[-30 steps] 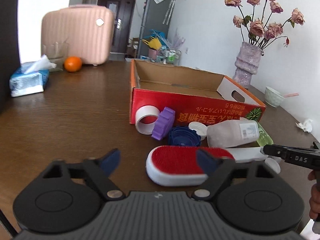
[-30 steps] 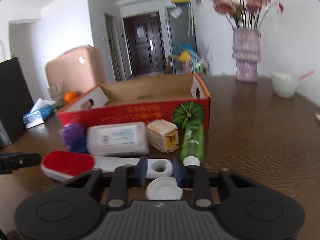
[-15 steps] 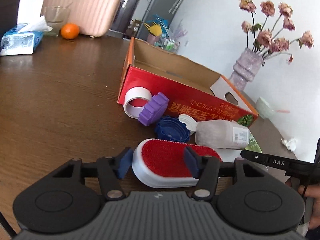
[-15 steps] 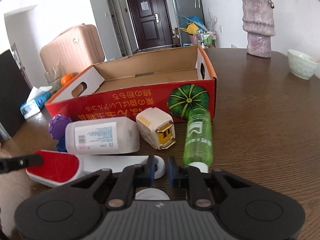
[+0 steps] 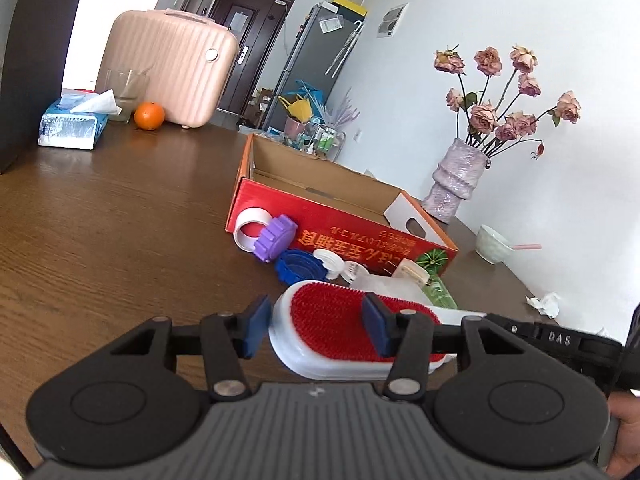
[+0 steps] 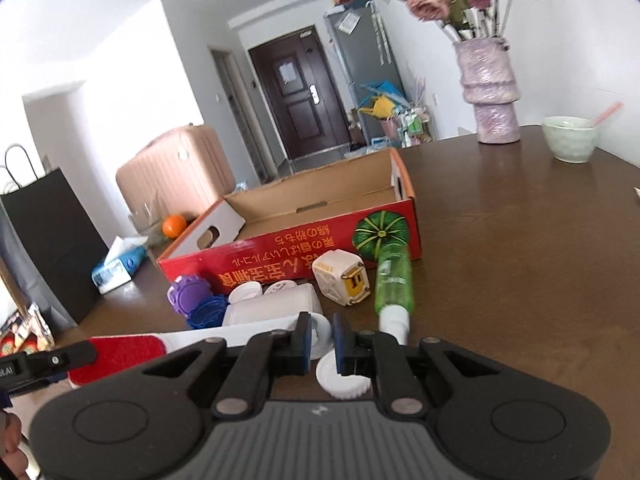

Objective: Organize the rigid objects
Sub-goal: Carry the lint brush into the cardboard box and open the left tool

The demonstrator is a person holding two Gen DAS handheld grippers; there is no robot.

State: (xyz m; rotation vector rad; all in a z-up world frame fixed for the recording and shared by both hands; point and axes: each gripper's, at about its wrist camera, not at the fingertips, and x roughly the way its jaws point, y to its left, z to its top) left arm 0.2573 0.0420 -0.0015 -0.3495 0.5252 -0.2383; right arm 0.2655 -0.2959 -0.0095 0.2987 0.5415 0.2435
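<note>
Brush (image 5: pixel 340 328), white plastic with a fuzzy red pad, sits between the left fingers (image 5: pixel 256 326), which are closing on its head. Right fingers (image 6: pixel 303 338) pinch its ring-shaped handle end tight.

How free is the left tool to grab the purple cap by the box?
Probably not right now: the left tool is closing around the red brush, which the right tool grips by its handle. The purple cap lies ahead, uncovered, so it looks reachable once the brush is let go.
</note>
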